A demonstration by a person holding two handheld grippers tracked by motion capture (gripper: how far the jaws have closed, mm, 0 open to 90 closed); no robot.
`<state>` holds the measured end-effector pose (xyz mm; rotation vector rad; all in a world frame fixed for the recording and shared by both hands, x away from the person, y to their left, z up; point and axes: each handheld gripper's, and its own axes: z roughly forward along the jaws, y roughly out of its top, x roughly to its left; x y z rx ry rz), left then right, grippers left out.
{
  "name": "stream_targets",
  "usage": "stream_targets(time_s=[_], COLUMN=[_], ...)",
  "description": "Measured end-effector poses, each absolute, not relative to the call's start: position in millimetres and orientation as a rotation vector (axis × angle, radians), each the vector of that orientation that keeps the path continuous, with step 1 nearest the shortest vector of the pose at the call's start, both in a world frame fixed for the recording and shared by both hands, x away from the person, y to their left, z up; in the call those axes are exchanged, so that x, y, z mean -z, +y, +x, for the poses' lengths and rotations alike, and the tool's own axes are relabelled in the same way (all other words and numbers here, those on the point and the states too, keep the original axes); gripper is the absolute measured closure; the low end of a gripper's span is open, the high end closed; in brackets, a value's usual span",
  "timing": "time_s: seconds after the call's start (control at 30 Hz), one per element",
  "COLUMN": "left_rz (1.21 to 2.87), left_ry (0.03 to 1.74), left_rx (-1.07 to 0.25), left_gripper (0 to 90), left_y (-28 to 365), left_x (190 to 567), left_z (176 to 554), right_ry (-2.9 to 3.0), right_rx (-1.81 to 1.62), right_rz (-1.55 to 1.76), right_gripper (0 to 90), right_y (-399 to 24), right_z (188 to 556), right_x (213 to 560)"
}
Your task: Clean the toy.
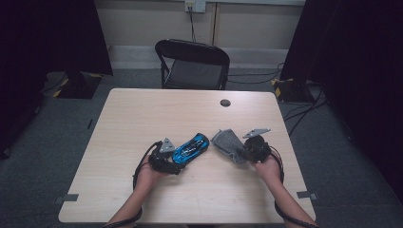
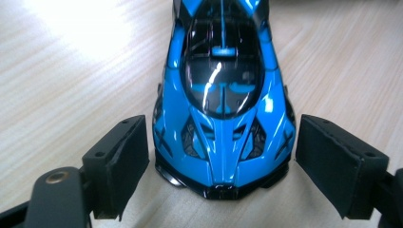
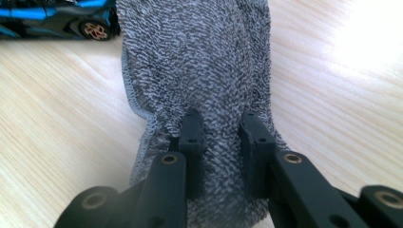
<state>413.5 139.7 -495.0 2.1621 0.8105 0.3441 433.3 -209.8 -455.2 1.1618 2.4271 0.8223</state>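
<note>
Left gripper [image 2: 223, 156] sits with jaws spread round the blue toy car's [image 2: 223, 95] nose (not touching), right gripper [image 3: 221, 137] pinching the grey cloth [image 3: 199, 57] beside it.

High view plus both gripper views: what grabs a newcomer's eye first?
The glossy blue toy car at mid-table, its nose sitting between the open jaws of the left gripper, with gaps on both sides. Just right of it, the right gripper pinches a bunched grey terry cloth. Beyond the table stands a black folding chair.
</note>
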Motion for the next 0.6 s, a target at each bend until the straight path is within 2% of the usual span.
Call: stream_targets(time_s=[0.1,0.27,0.4,0.53,0.6], left_rz=[2.146,2.114,2.109,2.148,2.166], left_ry=[0.796,0.733,0.709,0.721,0.733], left_rx=[-0.360,-0.366,-0.343,-0.330,-0.309], left_gripper=[19.5,31.1,35.9,38.6,38.6], left_y=[142.8,140.2,129.8,117.0,111.1], left_x=[484.2,465.2,463.1,465.1,467.1], left_z=[414.0,419.4,431.9,446.8,452.1], right_ry=[2.433,2.440,2.444,2.426,2.404], right_rx=[-0.828,-0.836,-0.841,-0.844,-0.849], right_rz=[1.158,1.142,1.153,1.149,1.155], right_gripper=[74.0,73.8,72.1,67.1,61.7], right_y=[-210.6,-210.3,-209.1,-209.7,-210.8], right_z=[430.6,424.7,421.1,417.3,416.6], right_x=[456.3,460.6,466.4,466.8,464.4])
